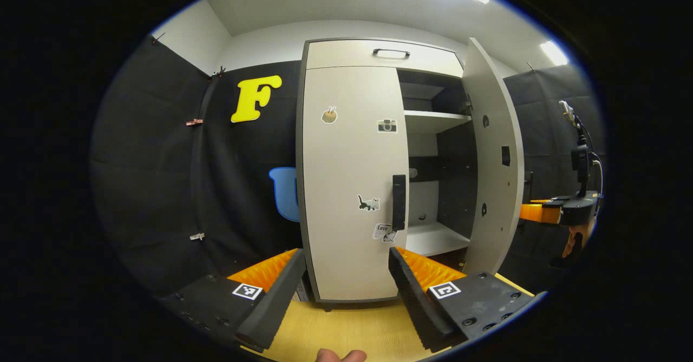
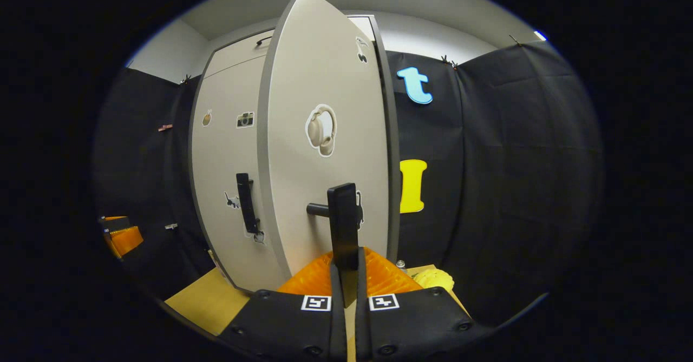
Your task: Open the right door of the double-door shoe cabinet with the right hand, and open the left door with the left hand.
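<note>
- Left gripper view: I see my left gripper (image 1: 346,275) with its fingers spread wide and nothing between them, held in front of the shoe cabinet (image 1: 379,53) above the yellow wooden floor (image 1: 346,329).
- Between those fingers stands the left door (image 1: 352,189), flat shut, with stickers on its face and its black vertical handle (image 1: 399,202) near its right edge; the handle is apart from both fingers.
- Right of that door the cabinet is open: I can see white shelves (image 1: 436,121) inside.
- Further right the right door (image 1: 495,156) stands swung out, edge toward me, and past it my right gripper (image 1: 547,210) shows at the far side.
- Right gripper view: at the left sits the closed left door (image 2: 222,189) with its handle (image 2: 247,202).
- In the middle, the right door (image 2: 325,135) is swung well out toward me, a headphone sticker (image 2: 321,130) on it.
- My right gripper (image 2: 345,275) is closed tight on the right door's black handle (image 2: 344,221), both fingers pressing its lower end.
</note>
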